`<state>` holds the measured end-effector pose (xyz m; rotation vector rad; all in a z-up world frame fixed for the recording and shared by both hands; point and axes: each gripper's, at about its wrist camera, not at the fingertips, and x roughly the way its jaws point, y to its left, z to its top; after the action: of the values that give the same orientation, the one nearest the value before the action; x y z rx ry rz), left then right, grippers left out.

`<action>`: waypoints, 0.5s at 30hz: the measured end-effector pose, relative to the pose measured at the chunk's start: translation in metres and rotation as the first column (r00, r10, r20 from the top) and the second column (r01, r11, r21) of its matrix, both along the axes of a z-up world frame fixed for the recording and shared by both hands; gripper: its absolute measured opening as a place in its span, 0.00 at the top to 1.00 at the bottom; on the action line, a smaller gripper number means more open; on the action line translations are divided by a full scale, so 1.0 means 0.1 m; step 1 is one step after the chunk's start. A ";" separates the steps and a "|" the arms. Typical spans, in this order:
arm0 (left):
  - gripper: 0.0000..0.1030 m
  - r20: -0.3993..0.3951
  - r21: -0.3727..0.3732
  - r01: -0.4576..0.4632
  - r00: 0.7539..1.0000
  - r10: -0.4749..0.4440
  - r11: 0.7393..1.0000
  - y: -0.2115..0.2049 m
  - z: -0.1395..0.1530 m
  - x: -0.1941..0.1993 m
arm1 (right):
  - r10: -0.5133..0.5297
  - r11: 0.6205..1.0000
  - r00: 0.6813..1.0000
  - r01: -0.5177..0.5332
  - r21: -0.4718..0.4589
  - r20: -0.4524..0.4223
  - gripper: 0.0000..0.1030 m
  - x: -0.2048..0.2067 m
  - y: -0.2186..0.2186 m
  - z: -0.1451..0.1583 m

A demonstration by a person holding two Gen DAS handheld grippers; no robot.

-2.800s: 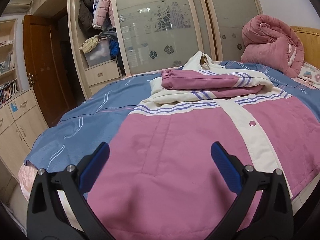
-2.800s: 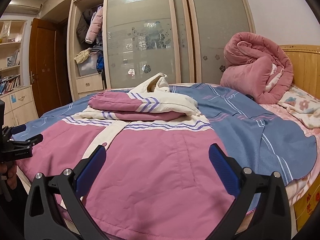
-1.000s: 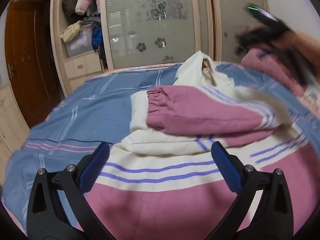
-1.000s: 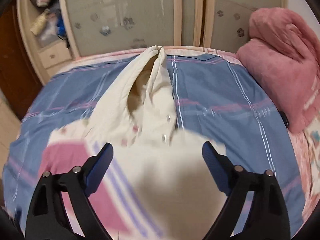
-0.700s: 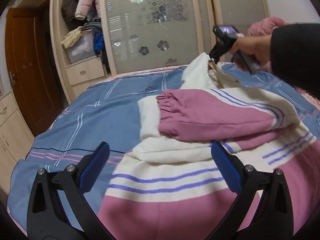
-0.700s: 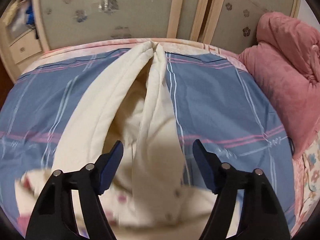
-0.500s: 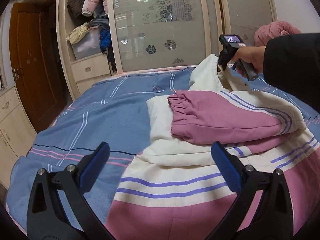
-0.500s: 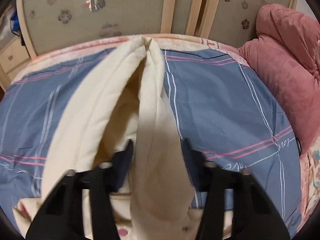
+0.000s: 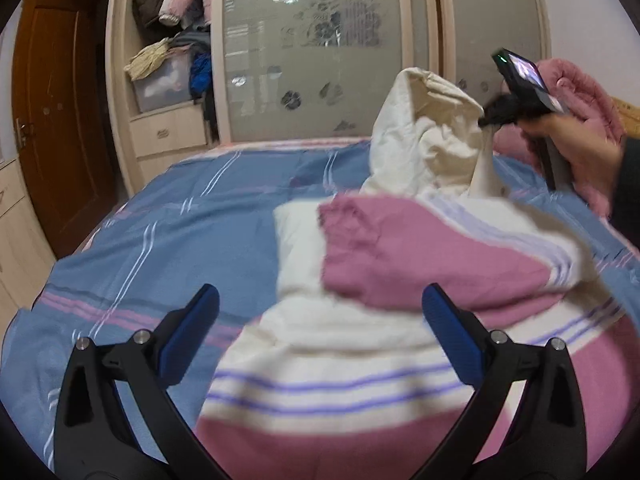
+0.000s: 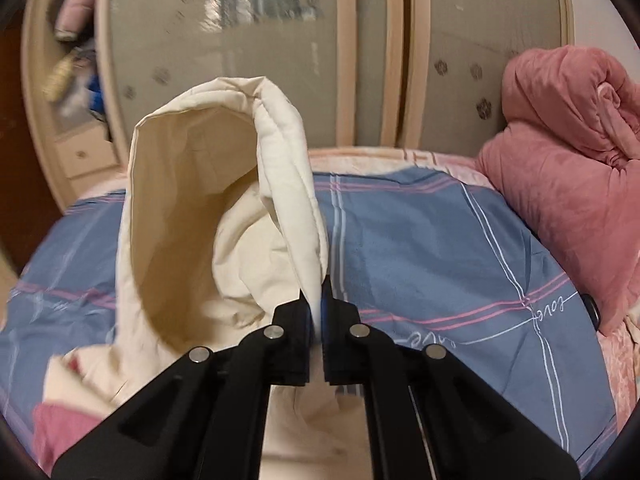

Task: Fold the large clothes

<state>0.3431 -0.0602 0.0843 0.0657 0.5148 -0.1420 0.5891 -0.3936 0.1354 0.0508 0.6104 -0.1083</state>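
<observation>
Half a second ago the right gripper [image 10: 316, 316] was closing; now it's clenched on the cream hood [image 10: 240, 184], lifting it, while the left gripper [image 9: 320, 320] hangs released over the jacket [image 9: 400, 320].

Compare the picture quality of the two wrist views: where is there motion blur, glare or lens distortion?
Left wrist view: the jacket is smeared by motion, the wardrobe doors bow from fisheye distortion. Right wrist view: the hood is fairly sharp, the room's left edge blurs, and a ceiling light glares on the wardrobe doors.
</observation>
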 end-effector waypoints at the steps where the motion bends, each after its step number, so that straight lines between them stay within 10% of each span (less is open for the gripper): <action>1: 0.02 0.006 0.003 -0.005 1.000 0.005 1.000 -0.07 0.11 0.10 | 0.017 1.000 1.000 -0.017 -0.008 0.011 0.97 -0.10 0.01 0.02; 9: 0.03 0.065 0.209 0.048 0.996 -0.063 0.977 -1.13 0.68 1.49 | 0.069 0.997 0.996 -0.071 0.039 0.056 0.97 -0.48 -0.05 0.01; 15: 0.30 -0.068 0.232 0.046 0.997 -0.031 0.972 -1.70 0.70 2.63 | 0.074 0.991 0.993 -0.083 0.103 0.089 0.97 -0.68 -0.10 -0.04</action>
<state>0.6066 -0.2297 0.1546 0.3019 0.5932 -0.1210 0.5209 -0.4036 0.1312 0.1335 0.5318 0.0030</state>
